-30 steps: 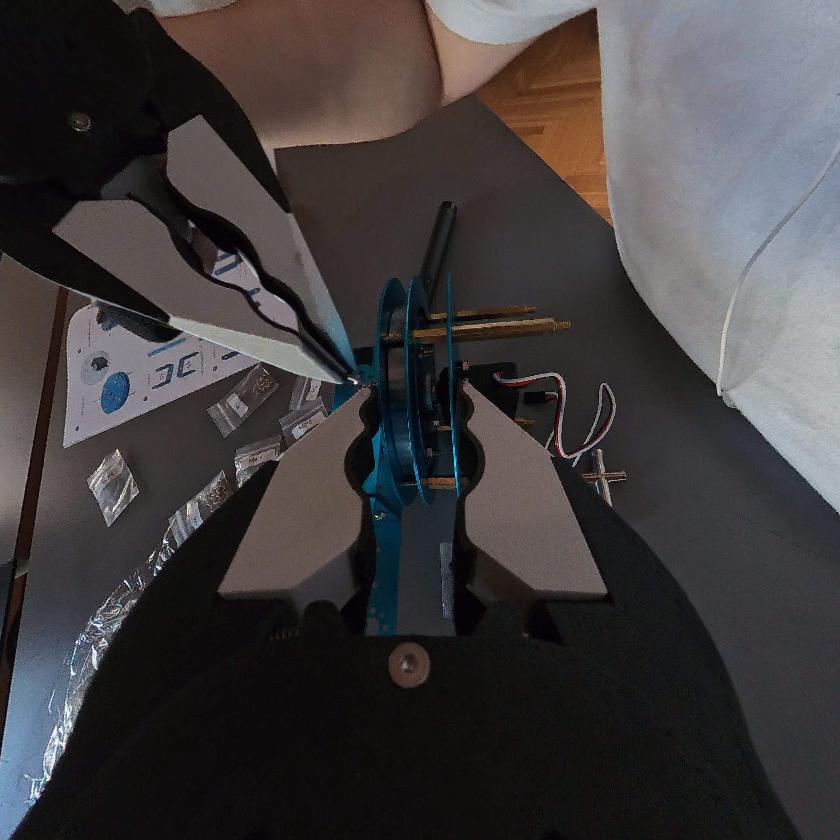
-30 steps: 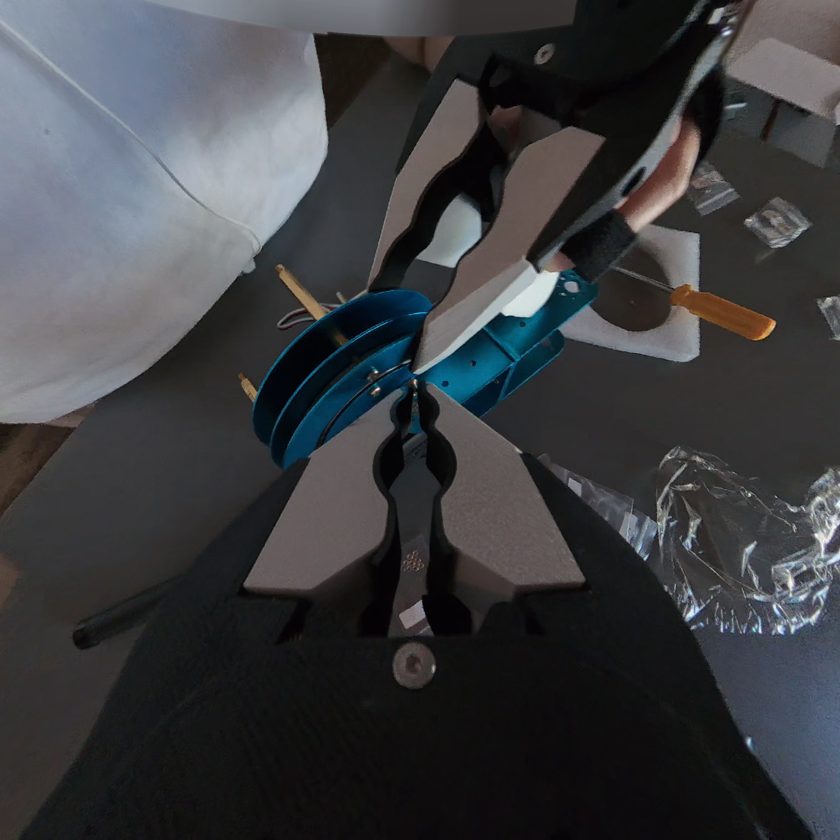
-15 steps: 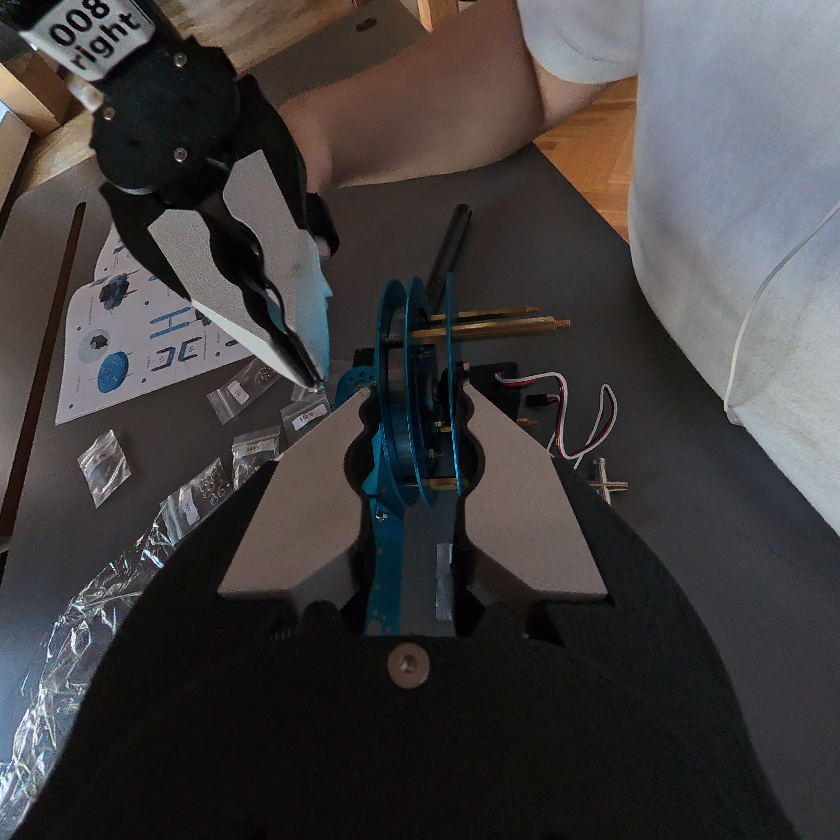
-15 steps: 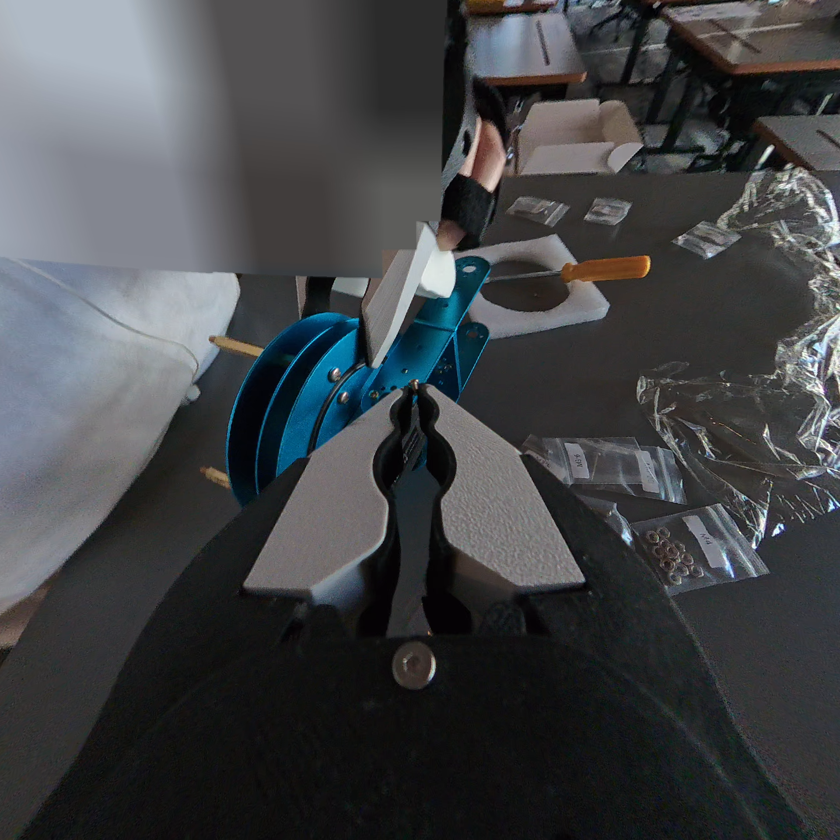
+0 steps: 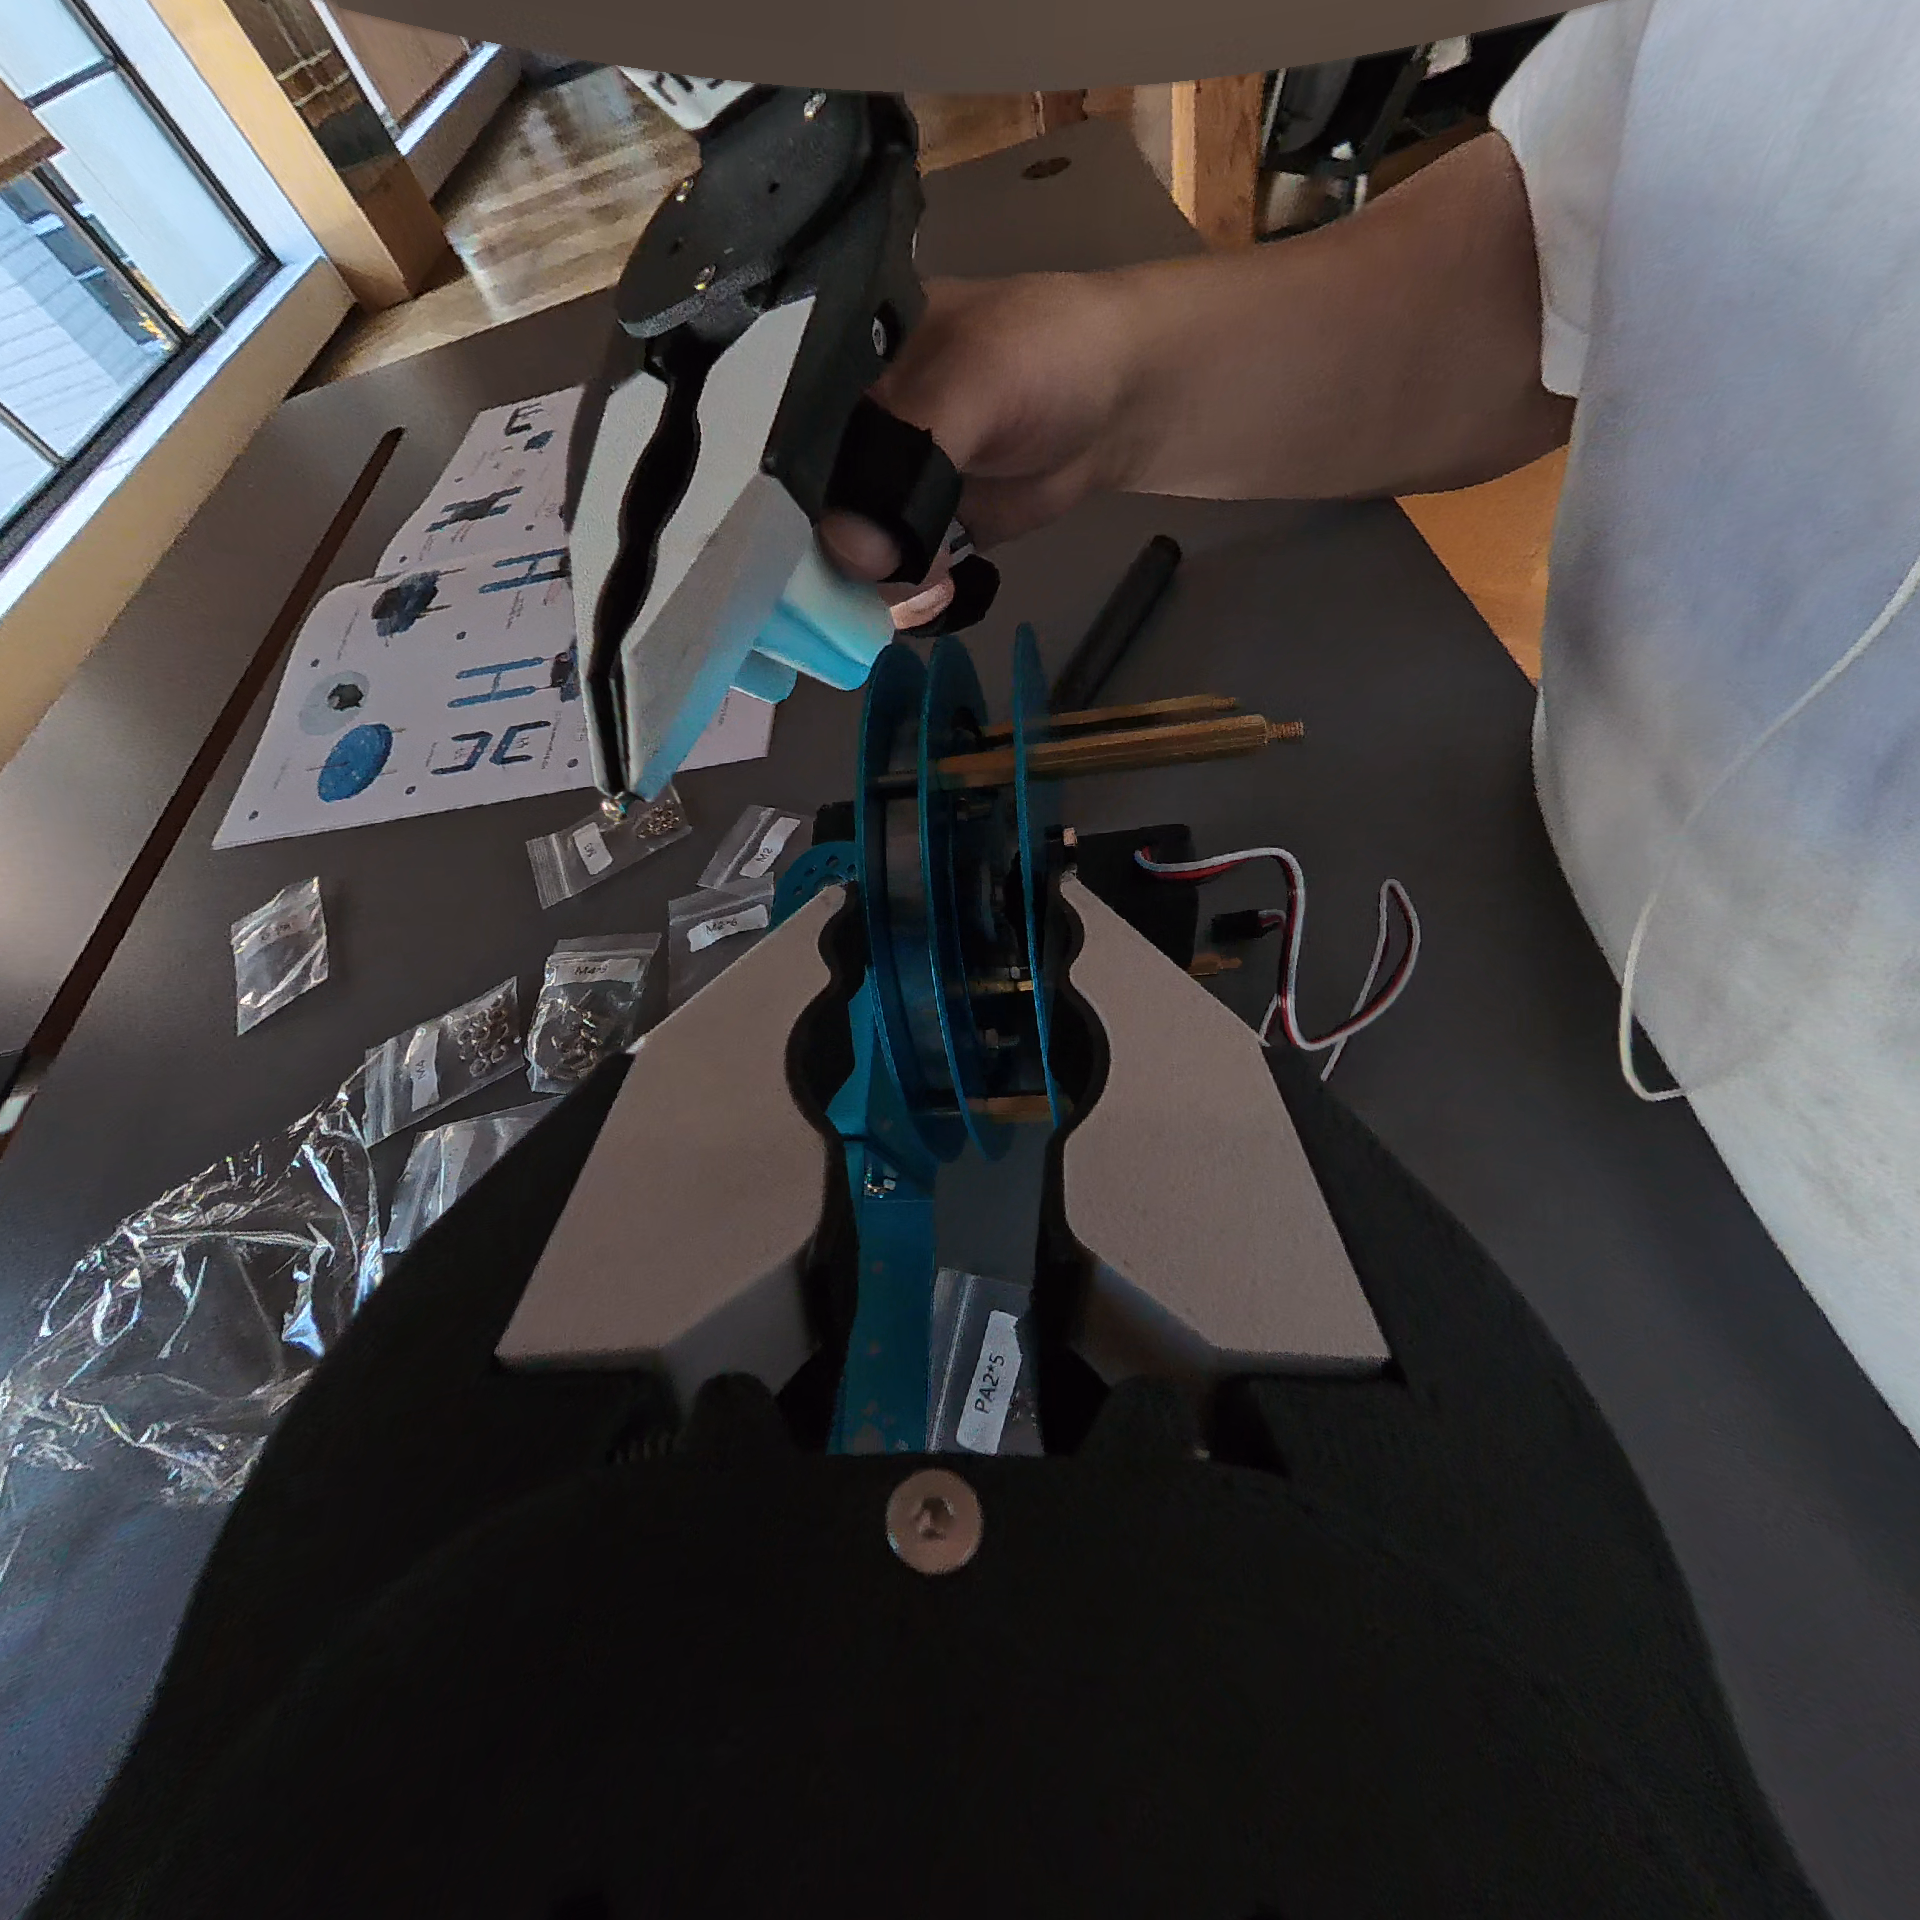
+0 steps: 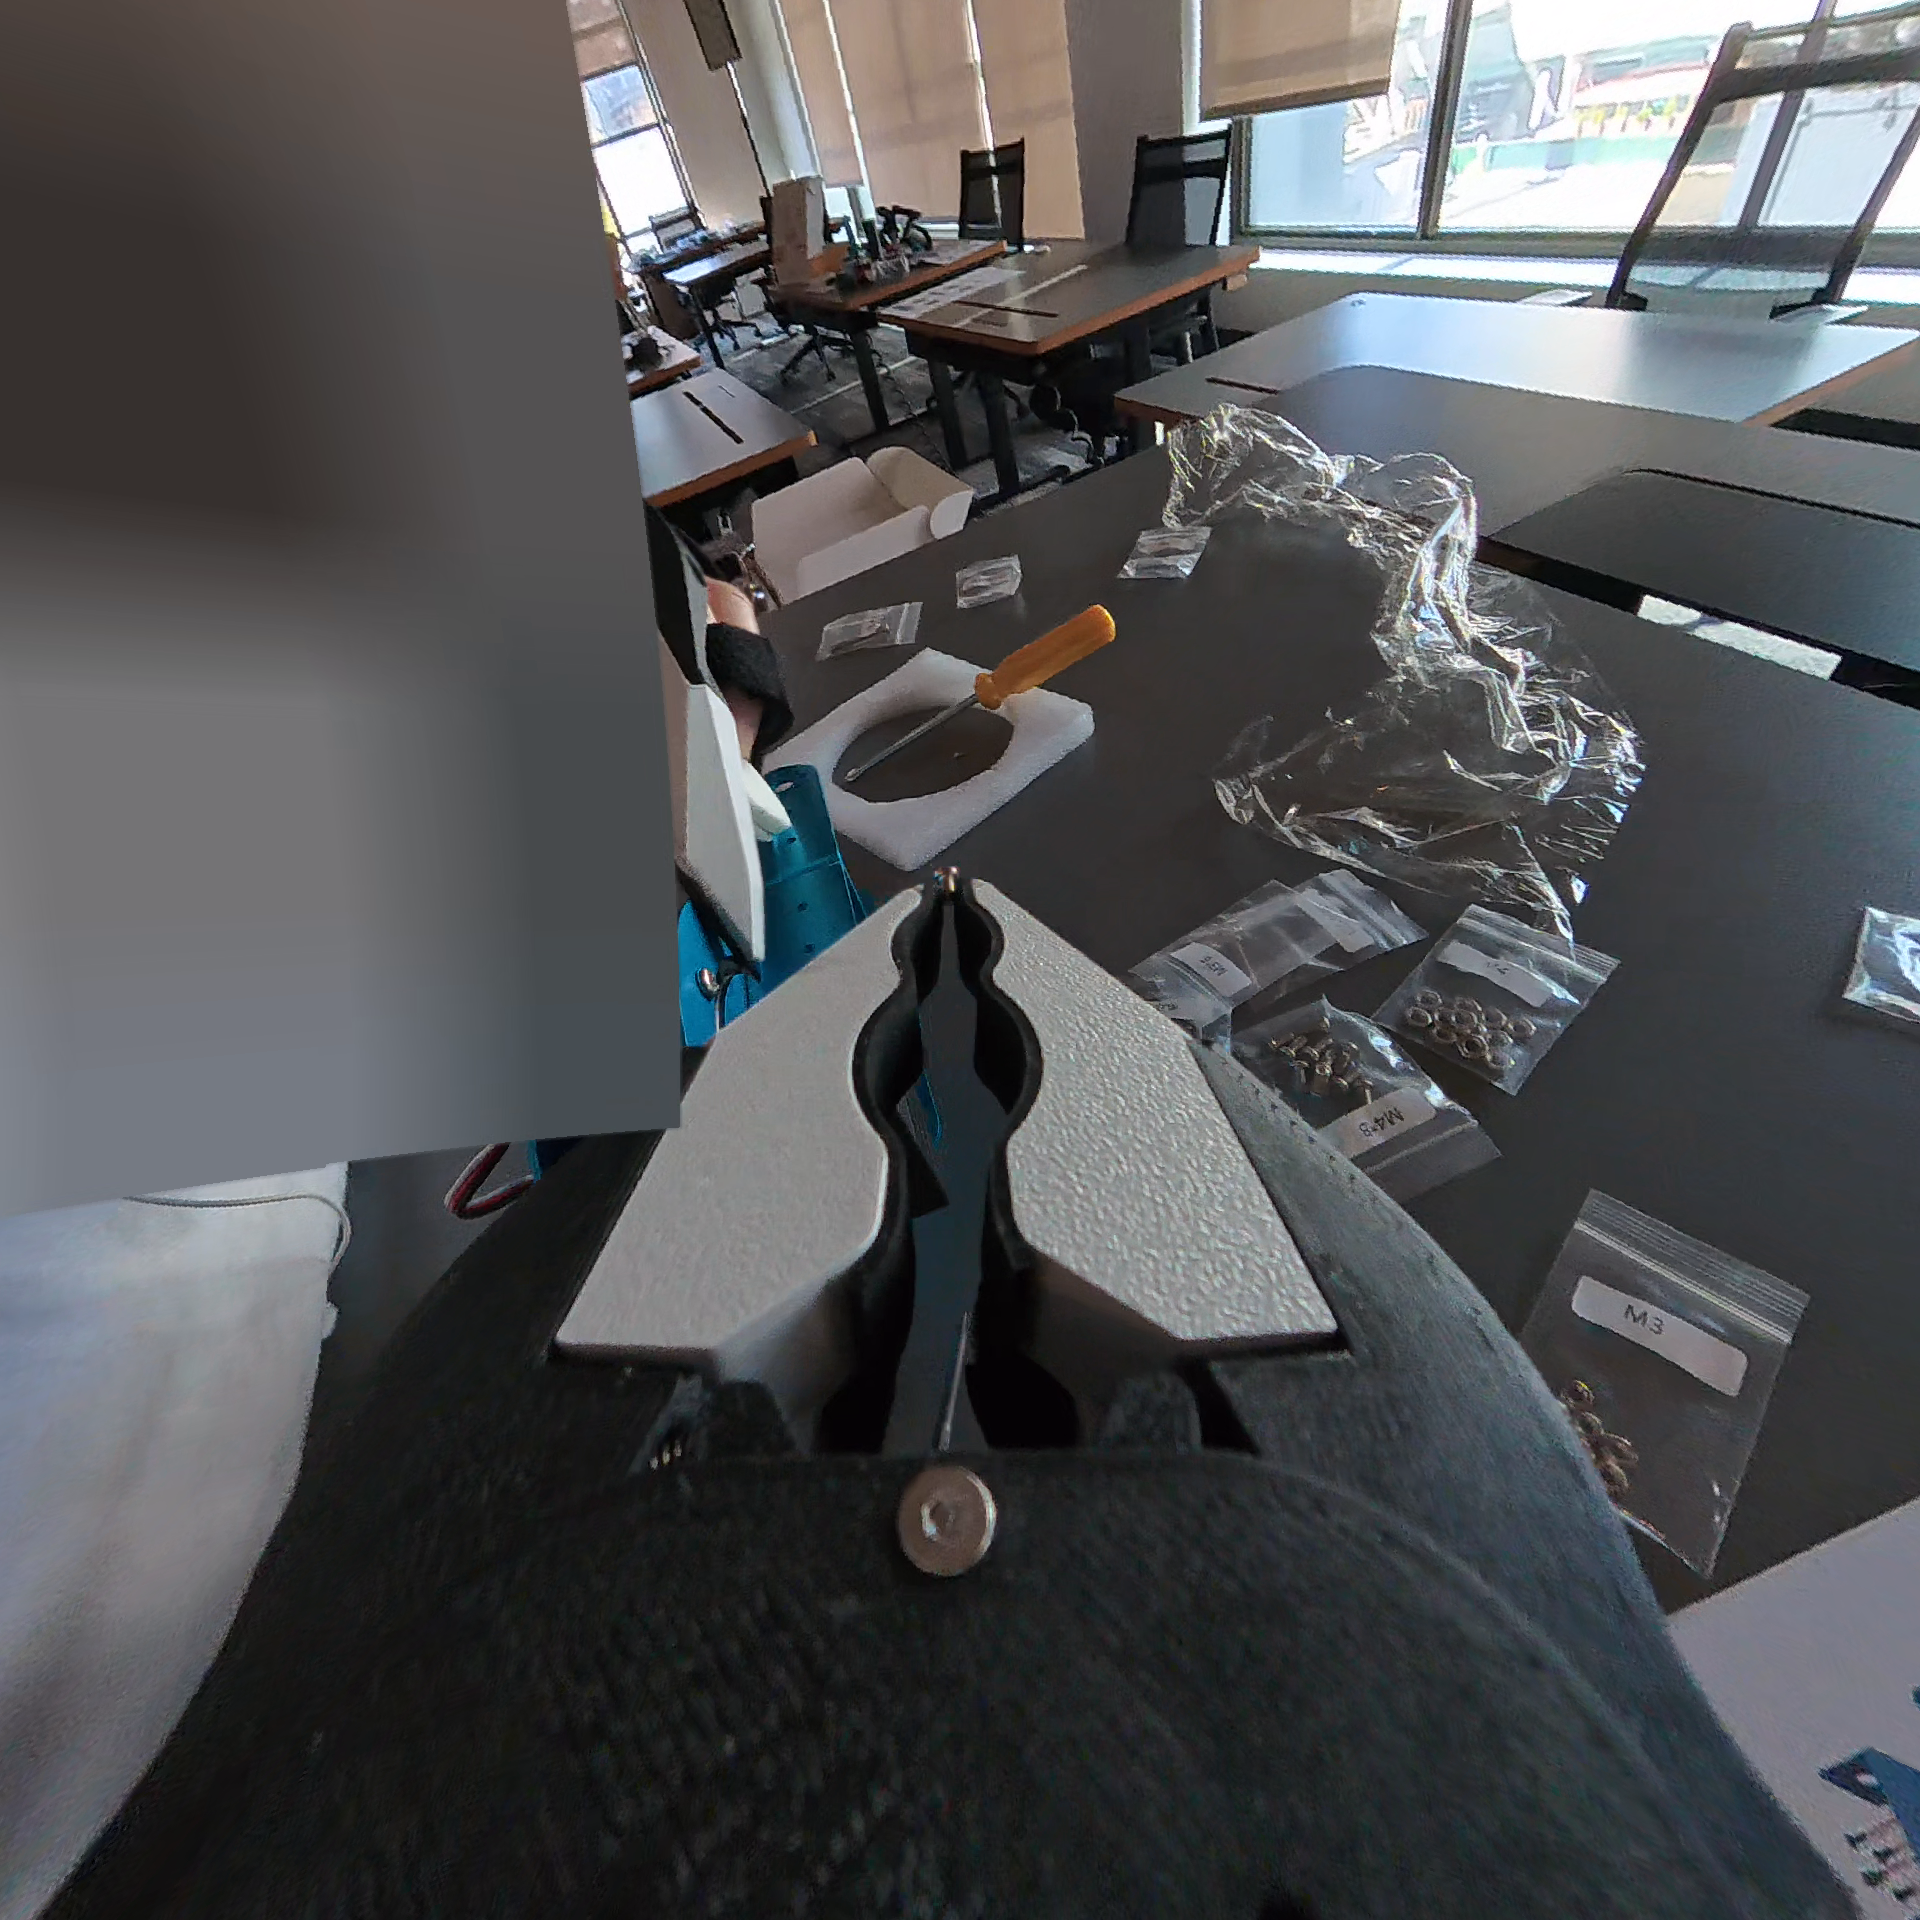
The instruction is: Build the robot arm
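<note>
While both tongs sit over the dark tabletop (image 5: 1455,727), the scene reads as follows.

Left tongs (image 5: 951,914): spread wide around the blue disc assembly (image 5: 940,883), one finger on each side of the stacked discs and pressing on them, so they grip it.

Blue disc assembly: upright on edge between the left fingers, brass rods (image 5: 1122,732) pointing to the right; red, white and black wires (image 5: 1340,935) trail beside it.

Right tongs (image 6: 948,883): closed to a narrow slit, with a small screw (image 6: 945,879) pinched at the very tips. In the left wrist view they hang up and to the left of the discs (image 5: 621,800), apart from them, tips just above a little bag.

Small bags (image 6: 1475,1003): clear, labelled, holding nuts and screws, scattered on the tabletop to the right of the right tongs.

Screwdriver (image 6: 997,681): orange handle, lying across a white foam block (image 6: 1039,748) beyond the tips.

Plastic wrap (image 6: 1423,707): crumpled, farther right.

Instruction sheet (image 5: 457,665): flat on the tabletop behind the bags.
</note>
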Tool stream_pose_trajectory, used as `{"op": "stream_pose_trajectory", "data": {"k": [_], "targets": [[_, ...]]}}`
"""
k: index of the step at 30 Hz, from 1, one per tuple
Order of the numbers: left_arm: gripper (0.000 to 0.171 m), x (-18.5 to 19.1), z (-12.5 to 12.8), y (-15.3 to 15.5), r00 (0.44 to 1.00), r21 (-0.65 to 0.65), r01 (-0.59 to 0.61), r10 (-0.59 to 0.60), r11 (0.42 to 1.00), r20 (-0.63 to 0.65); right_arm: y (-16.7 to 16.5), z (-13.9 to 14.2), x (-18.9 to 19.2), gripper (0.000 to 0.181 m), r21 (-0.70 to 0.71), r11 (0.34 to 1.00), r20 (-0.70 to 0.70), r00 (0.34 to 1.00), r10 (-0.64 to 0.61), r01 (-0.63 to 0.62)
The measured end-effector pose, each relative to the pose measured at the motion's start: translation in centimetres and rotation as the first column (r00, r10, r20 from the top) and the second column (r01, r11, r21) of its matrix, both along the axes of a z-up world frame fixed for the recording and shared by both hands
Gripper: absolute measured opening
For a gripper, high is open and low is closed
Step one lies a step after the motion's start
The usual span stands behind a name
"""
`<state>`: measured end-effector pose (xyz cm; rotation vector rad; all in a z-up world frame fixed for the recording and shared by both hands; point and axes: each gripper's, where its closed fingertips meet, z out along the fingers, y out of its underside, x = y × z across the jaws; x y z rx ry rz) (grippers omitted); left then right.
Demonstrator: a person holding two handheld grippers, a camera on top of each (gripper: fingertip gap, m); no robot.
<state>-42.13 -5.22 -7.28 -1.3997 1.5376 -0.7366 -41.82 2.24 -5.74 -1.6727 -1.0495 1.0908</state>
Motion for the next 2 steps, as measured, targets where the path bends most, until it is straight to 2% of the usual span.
{"op": "stream_pose_trajectory", "data": {"k": [2], "targets": [[0.033, -0.03, -0.10, 0.07, 1.000, 0.034, -0.022, 0.022, 0.999, 0.009, 0.09, 0.14, -0.31, 0.001, 0.008, 1.000, 0.014, 1.000, -0.008, 0.008]]}}
